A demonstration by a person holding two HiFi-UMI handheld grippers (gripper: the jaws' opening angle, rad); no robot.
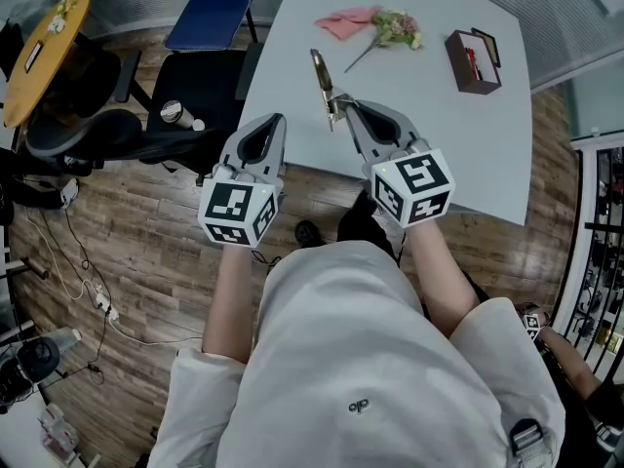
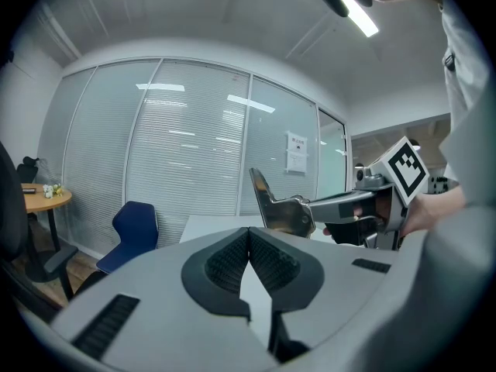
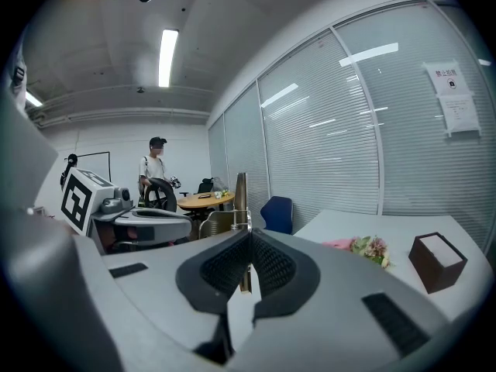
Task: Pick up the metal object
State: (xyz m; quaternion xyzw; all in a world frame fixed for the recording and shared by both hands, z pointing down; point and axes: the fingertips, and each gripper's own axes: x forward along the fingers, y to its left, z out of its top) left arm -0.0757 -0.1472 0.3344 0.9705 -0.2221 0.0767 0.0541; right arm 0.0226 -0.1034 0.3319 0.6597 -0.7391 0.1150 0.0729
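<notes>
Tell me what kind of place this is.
Most likely an office meeting room. It has glass partition walls with blinds, a large white table, and a blue chair beside black office chairs.

Ahead of me: white table (image 1: 429, 144) w/ pink cloth (image 1: 343, 22) touching a flower bunch (image 1: 395, 29), brown box (image 1: 473, 61) further right (apart from both). Blue chair (image 1: 210, 3) at far end, round yellow table (image 1: 44, 57) off left.

bright ceiling light (image 3: 168, 53), fisheye-warped edges
</notes>
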